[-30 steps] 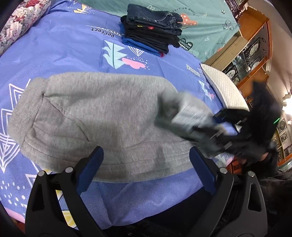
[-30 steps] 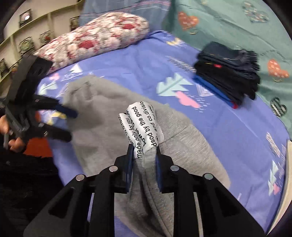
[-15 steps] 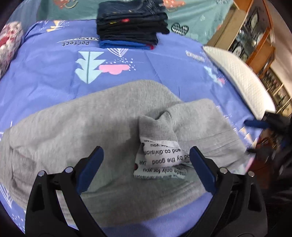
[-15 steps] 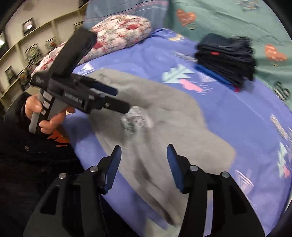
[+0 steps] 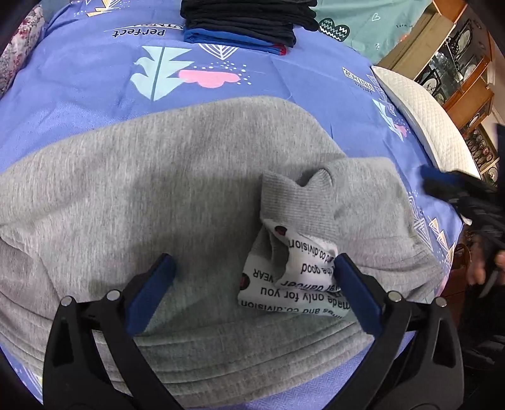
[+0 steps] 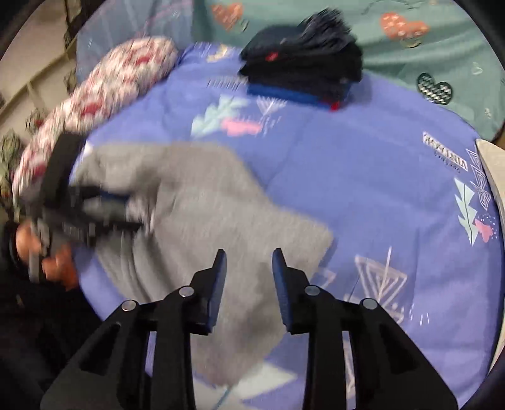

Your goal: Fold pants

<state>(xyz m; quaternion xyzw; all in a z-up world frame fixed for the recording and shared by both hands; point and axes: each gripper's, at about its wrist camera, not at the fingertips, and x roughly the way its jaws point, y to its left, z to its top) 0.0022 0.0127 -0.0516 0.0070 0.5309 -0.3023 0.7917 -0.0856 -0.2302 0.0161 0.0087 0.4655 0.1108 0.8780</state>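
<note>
Grey pants (image 5: 176,189) lie folded across the near part of a blue patterned bed sheet (image 5: 94,79), a white printed cuff (image 5: 293,284) turned up on top. The left claw (image 5: 252,290) hovers spread wide over the cuff, gripping nothing; the right claw (image 6: 249,284), its jaws just closing, stands part-open and empty above the pants' right edge. A stack of dark folded clothes (image 5: 243,25) sits far behind, a white pillow (image 5: 426,113) at right

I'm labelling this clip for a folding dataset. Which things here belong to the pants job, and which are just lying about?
Part of the job:
- grey pants
- printed cuff
- left gripper
- right gripper

Just lying about:
- stack of folded dark clothes
- white pillow
- floral pillow
</note>
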